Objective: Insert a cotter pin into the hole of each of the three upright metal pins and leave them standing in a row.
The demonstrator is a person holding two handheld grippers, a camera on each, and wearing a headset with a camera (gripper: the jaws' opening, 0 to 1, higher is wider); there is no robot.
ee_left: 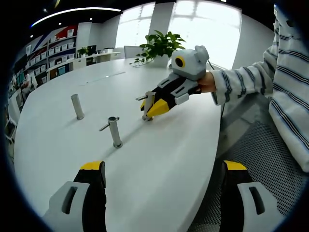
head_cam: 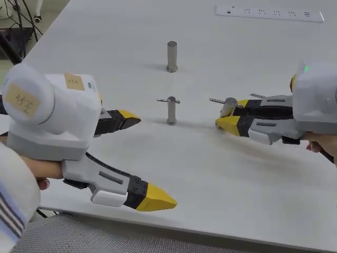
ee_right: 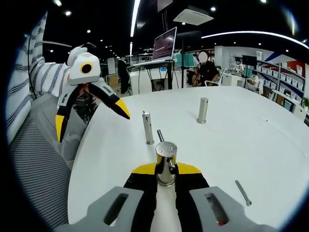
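Our right gripper (head_cam: pixel 227 120) clamps the metal pin (head_cam: pixel 229 107) low on its shaft; we judge it rigid, slick, tip-prone; the left gripper (head_cam: pixel 158 161) stands released.

White table (head_cam: pixel 221 179), bright windows (ee_left: pixel 207 12), potted plant (ee_left: pixel 161 42), wall shelves (ee_left: pixel 48 50), ceiling lights (ee_right: pixel 136 17)

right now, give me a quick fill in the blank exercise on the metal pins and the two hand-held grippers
1. The left hand-held gripper is ___ and holds nothing.
2. The right hand-held gripper is shut on a metal pin, which carries a ___ pin.
3. The far pin has ___ cotter pin through it.
Missing words: open; cotter; no
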